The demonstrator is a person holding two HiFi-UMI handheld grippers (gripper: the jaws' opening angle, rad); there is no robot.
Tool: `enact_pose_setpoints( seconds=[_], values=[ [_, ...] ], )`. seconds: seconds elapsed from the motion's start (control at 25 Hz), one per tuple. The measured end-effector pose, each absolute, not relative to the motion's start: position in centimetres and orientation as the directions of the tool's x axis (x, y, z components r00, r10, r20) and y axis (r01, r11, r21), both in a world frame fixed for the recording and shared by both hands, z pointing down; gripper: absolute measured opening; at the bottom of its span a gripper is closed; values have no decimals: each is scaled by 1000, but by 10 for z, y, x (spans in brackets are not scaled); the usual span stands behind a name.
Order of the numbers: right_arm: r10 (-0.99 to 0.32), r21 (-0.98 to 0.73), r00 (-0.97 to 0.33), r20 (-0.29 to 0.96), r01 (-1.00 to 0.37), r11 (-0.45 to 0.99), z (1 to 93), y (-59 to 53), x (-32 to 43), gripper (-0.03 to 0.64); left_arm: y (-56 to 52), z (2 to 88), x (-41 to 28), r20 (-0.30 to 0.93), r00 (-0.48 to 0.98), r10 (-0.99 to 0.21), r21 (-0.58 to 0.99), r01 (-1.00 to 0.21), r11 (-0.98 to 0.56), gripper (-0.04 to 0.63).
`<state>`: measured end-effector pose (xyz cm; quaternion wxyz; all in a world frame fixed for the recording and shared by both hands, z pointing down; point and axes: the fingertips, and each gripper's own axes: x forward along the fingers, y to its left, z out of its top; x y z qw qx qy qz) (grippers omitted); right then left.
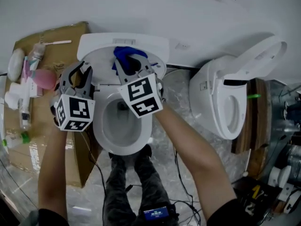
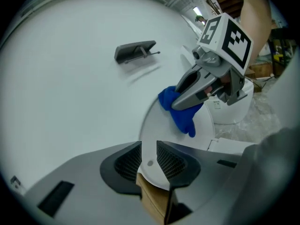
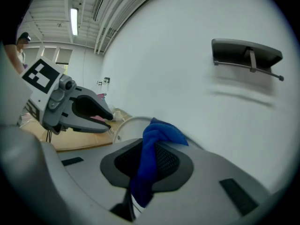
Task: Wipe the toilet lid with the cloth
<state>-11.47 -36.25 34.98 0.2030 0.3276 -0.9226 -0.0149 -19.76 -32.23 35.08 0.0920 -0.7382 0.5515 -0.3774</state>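
Note:
The white toilet lid [image 1: 101, 66] stands raised against the tank [image 1: 122, 41], above the open bowl [image 1: 120, 126]. My right gripper [image 1: 127, 61] is shut on a bunched blue cloth [image 1: 123, 53] and holds it against the lid's upper face. In the right gripper view the cloth [image 3: 152, 144] hangs between the jaws of that gripper [image 3: 146, 165]. My left gripper [image 1: 87, 70] is at the lid's left edge. In the left gripper view the lid's rim [image 2: 159, 130] fills the narrow gap between the jaws of that gripper [image 2: 149, 156], with the cloth [image 2: 180, 116] beyond.
A second toilet [image 1: 225, 98] with its lid up stands to the right. A cardboard box [image 1: 61, 46] at the left carries bottles and a pink item [image 1: 43, 79]. A dark bracket [image 2: 136, 52] is fixed on the wall. Cables lie on the floor by the person's legs [image 1: 134, 182].

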Motion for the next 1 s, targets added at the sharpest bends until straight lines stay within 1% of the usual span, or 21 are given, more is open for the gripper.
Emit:
enact_pose_setpoints(
  seconds=[0.12,0.36,0.56,0.8,1.0],
  values=[
    [-584,142,-725,365,-577,805,358,-357,-139,57,-300,365,-196,469,106,-877,-483,-801,-355,101],
    [-535,105,-755,380,-539,836,381,-348,-183,57,-264,402,-201,521,100,-848,-400,-849,-346,101],
    [-490,86,-755,435,-507,858,416,-339,-214,57,-250,414,-219,534,86,-841,-349,-884,-312,101],
    [-442,17,-755,485,-497,868,462,-329,-237,57,-244,432,-230,569,111,-815,-312,-888,-339,101],
    [-388,-14,-719,576,-483,875,517,-322,-247,57,-247,443,-232,588,135,-798,-306,-875,-374,101]
  ],
)
